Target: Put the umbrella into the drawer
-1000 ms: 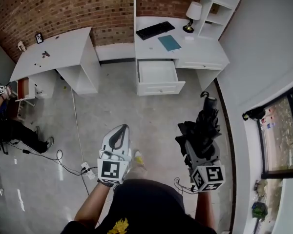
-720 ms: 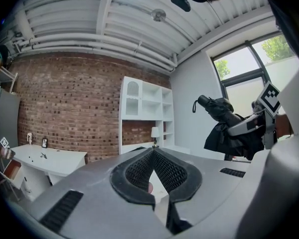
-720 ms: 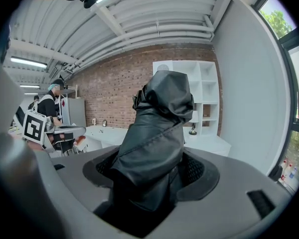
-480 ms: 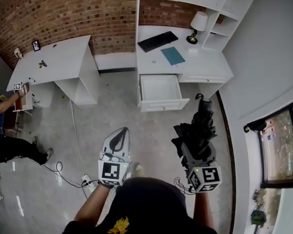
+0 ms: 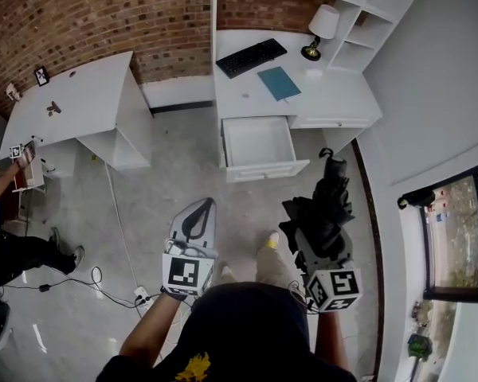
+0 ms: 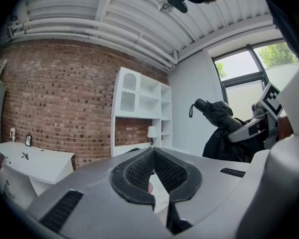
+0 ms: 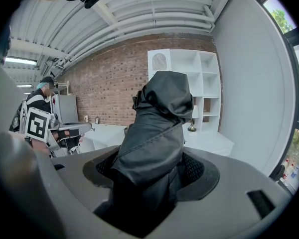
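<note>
The left gripper (image 6: 153,151) has its jaws closed tip to tip with nothing between them. The right gripper (image 5: 323,241) is clamped on the folded black umbrella (image 7: 159,118), which sticks out past its jaws. Ahead of both jaws lies bare grey floor (image 5: 247,197), and a white wall (image 5: 430,134) runs near the right jaws' outer side. Farther ahead, the drawer (image 5: 257,142) stands pulled out of the white desk (image 5: 334,94), its white bottom showing. Behind it on the desktop lie a keyboard (image 5: 251,57) and a teal notebook (image 5: 279,83).
</note>
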